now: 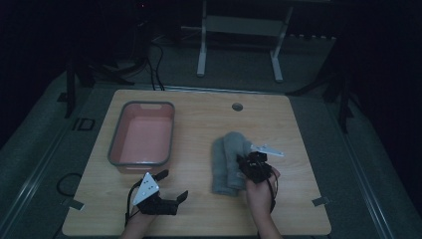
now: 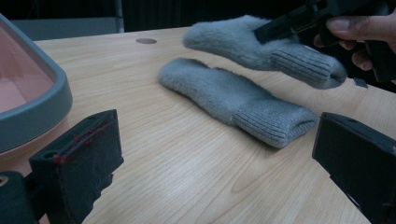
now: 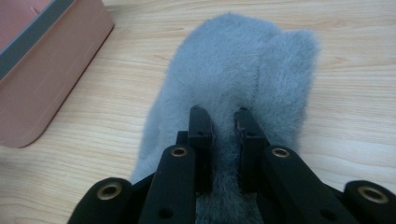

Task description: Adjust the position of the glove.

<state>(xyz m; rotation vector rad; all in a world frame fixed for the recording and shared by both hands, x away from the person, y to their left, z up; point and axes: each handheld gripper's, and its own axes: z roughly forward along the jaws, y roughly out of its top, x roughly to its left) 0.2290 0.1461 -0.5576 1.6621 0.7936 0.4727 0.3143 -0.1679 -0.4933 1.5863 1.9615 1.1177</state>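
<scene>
One grey mitten (image 2: pixel 261 49) hangs lifted off the worktop (image 1: pixel 199 209), pinched by the right tool (image 3: pixel 223 122) so it can probably be carried to the pink tub (image 1: pixel 142 134). The other mitten (image 2: pixel 233 100) lies flat below. The left tool (image 1: pixel 171 185) waits spread wide nearby.

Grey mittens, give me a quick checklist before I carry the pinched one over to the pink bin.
1. Right gripper pinching the lifted mitten: ok.
2. Mitten raised off the table: ok, left gripper view shows a gap.
3. Second mitten left lying flat: ok.
4. Pink bin empty inside: ok.
5. Left gripper open and off to the side: ok.
6. Grip firm enough for the carry: cannot tell.
</scene>
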